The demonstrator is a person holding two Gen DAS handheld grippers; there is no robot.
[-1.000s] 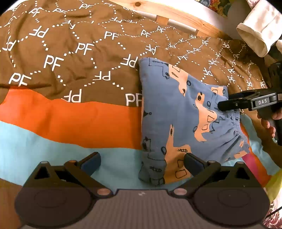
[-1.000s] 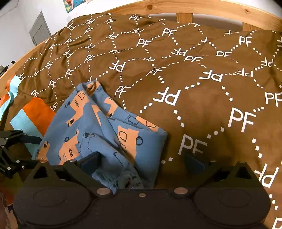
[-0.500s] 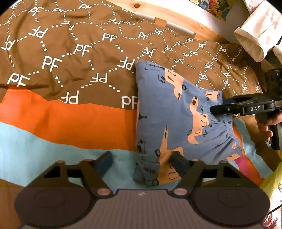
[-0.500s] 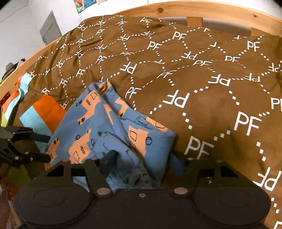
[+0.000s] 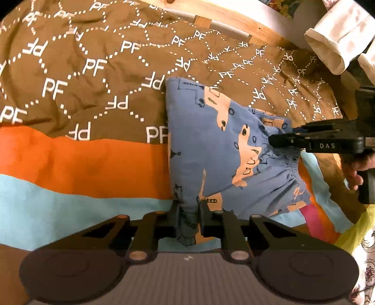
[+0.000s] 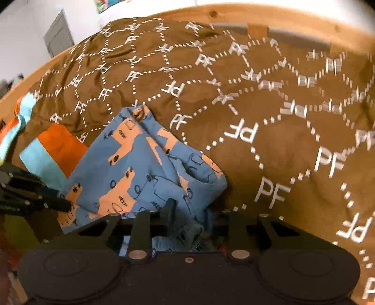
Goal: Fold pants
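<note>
The pants (image 5: 218, 150) are small, blue with orange prints, folded in a rough rectangle on the bed. My left gripper (image 5: 188, 215) is shut on their near corner. In the left wrist view my right gripper (image 5: 274, 142) reaches in from the right onto the gathered waistband. In the right wrist view the pants (image 6: 140, 169) lie ahead, and my right gripper (image 6: 189, 218) is shut on a bunch of the blue fabric. My left gripper (image 6: 63, 204) shows at the left edge, gripping the far corner.
A brown quilt with white "PF" print (image 5: 93, 70) covers the bed, with orange (image 5: 82, 169) and light blue bands (image 5: 58, 206). A wooden bed frame (image 6: 281, 16) runs behind. A white cloth (image 5: 335, 40) hangs at the top right.
Both grippers went from open to shut on the pants. The left closed on the near corner, the right on the waistband side, and the fabric there is now bunched.
</note>
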